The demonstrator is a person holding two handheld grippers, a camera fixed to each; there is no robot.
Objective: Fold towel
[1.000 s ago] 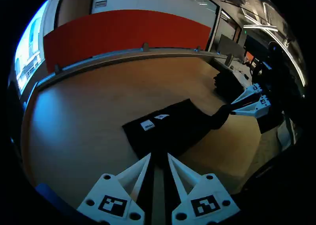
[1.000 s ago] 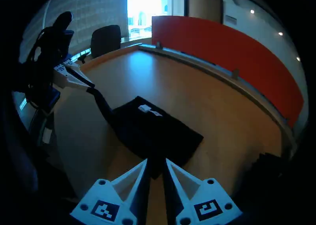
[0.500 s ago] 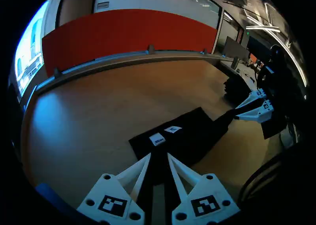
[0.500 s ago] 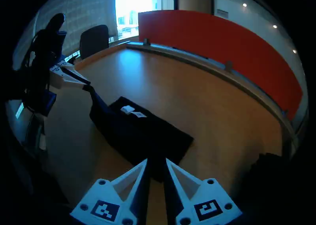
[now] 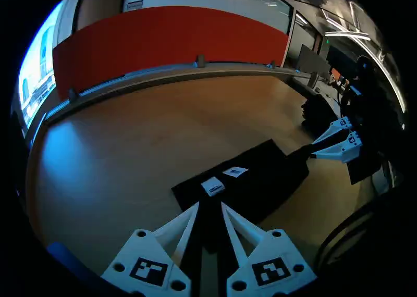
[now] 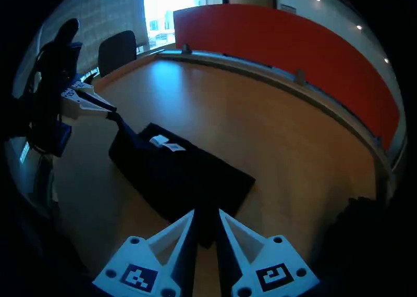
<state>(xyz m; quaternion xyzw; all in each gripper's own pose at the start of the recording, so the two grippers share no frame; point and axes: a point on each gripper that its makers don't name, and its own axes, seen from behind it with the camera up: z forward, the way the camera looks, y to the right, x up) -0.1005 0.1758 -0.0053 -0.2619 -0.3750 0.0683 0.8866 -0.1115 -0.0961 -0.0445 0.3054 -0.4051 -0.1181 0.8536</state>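
Pinching dark towel (image 5: pixel 255 180) by both near corners: left tool (image 5: pixel 209 207) and right tool (image 6: pixel 207 212) narrow, clamped on cloth. Lying flat on tabletop (image 5: pixel 130 135), long axis strung tool to tool. Equally near; probably bringing ends together next.

One dark towel (image 5: pixel 260 177) is lying on one wooden table (image 5: pixel 130 140), with two white tags showing on top, a nearer tag (image 5: pixel 212 186) and a farther tag (image 5: pixel 235 171). Two white grippers are holding it, the left gripper (image 5: pixel 210 206) and the right gripper (image 6: pixel 206 211), each showing two fingers. One red partition (image 5: pixel 167 36) is running behind the table, one office chair (image 6: pixel 117 49) is standing beyond it, and one dark cloth pile (image 5: pixel 315 114) is sitting at its end.
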